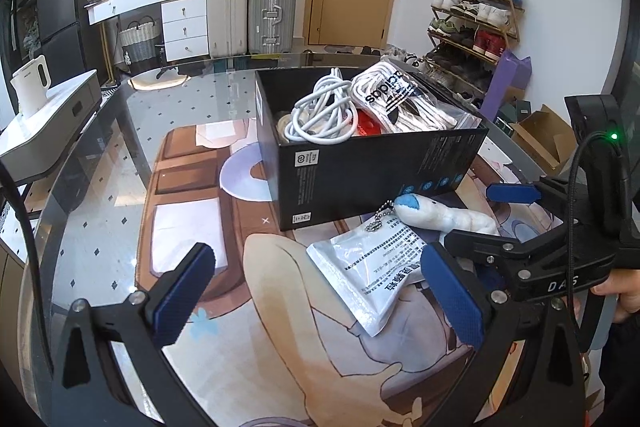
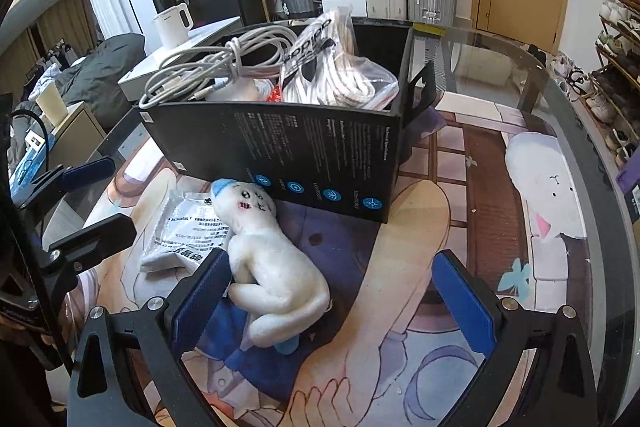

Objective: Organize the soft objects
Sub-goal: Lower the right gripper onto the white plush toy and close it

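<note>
A white plush toy (image 2: pixel 272 267) with a blue cap and a bead chain lies on the printed mat, its head against the black box (image 2: pixel 280 147). My right gripper (image 2: pixel 332 301) is open around the toy's body, and its left pad (image 2: pixel 200 299) is close to the toy. A silver foil pouch (image 1: pixel 372 275) lies flat beside the toy, partly under its head. My left gripper (image 1: pixel 320 295) is open, with the pouch near its right pad (image 1: pixel 452 295). The box (image 1: pixel 360 163) holds a coiled white cable (image 1: pixel 324 115) and a bagged bundle of white laces (image 1: pixel 400 99).
The printed mat (image 1: pixel 192 219) covers a round glass table (image 1: pixel 100 187) whose edge curves along the left and far side. A white kettle (image 1: pixel 30 87) stands on a unit to the left. Suitcases (image 1: pixel 252 11), a door and a shoe rack (image 1: pixel 472 19) stand behind.
</note>
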A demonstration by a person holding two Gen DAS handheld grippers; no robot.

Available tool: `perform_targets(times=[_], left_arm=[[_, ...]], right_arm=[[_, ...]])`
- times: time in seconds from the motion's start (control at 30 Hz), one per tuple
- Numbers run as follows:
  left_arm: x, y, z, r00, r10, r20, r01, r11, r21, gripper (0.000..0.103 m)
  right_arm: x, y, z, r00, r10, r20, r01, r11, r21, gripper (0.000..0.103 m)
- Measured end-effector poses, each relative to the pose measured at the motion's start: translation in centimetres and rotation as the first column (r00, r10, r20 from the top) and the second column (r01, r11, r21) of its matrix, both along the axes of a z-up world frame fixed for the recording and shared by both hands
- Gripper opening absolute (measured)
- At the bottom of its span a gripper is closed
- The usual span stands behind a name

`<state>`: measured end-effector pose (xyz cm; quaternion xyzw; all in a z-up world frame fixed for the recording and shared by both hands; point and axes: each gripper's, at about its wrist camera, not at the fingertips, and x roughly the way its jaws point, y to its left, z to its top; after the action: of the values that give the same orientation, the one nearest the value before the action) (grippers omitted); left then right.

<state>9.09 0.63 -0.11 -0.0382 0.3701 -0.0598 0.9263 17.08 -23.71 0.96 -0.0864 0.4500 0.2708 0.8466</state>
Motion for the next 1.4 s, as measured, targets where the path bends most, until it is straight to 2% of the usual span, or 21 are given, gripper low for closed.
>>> perform_targets(times=[0.1,0.43,0.5,0.8,1.13,1.4], left_arm=[[0.1,0.1,0.0,1.000,0.000,-0.006,0.000,1.000,-0.006,0.103],[0.8,-0.3,-0.6,0.998,-0.033,-0.053,0.033,0.999,-0.010,0.103],[0.8,-0.4,-0.7,0.997,-0.042,-0.057,0.042,0.999,-0.008,0.103],[1.2,-1.5,-1.0,0.993,-0.081,-0.088,0.083,0.997,0.009,0.103],[2.5,-1.8,-1.5,0.983,-0.129,-0.132,0.127,0.992,-0.023,0.103],[3.7,-4.1,-1.7,0.961,-0.225,-0.164,0.236,0.970,0.053,0.103]], right_arm=[[0.0,0.3,-0.2,1.000,0.001,0.001,-0.001,1.000,-0.009,0.095],[-1.5,1.1,0.1,0.996,0.090,0.017,-0.090,0.996,0.007,0.052],[-1.7,1.4,0.2,0.995,0.097,0.017,-0.098,0.995,0.012,0.046],[-2.1,0.5,0.5,0.996,0.090,0.023,-0.091,0.995,0.048,0.043],[-2.9,-1.9,0.6,0.998,0.048,0.028,-0.050,0.997,0.062,0.043],[-3.5,-4.9,0.4,1.000,0.001,0.020,-0.003,0.998,0.061,0.043]])
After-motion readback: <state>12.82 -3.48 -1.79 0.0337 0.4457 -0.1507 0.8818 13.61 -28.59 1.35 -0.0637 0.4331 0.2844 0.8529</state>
